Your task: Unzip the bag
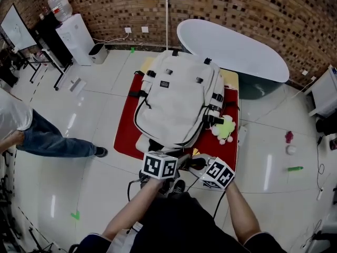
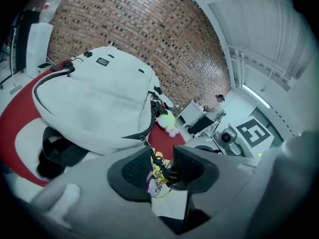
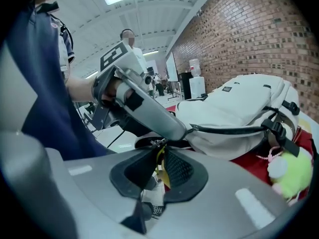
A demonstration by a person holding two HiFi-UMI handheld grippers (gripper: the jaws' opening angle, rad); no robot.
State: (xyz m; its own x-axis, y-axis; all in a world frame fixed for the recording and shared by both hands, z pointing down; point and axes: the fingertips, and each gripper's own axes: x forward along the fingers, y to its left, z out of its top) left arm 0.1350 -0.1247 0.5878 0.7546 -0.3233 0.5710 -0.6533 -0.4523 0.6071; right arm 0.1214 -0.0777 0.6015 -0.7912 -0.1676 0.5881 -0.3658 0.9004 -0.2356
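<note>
Nearest the camera, the left claw (image 2: 160, 153) is squeezed onto a bunch of keyring charms (image 2: 155, 177) at the backpack's near corner, with only a narrow gap between the pads. The right claw (image 3: 160, 152) sits just beside it, pinched almost flat on a yellow tag (image 3: 161, 171). Past them, the white backpack (image 1: 176, 96) lies flat on the red surface (image 1: 125, 128). Its dark zipper (image 3: 229, 130) runs along the near edge, and there's a green plush toy (image 1: 225, 128) just beside its right side.
</note>
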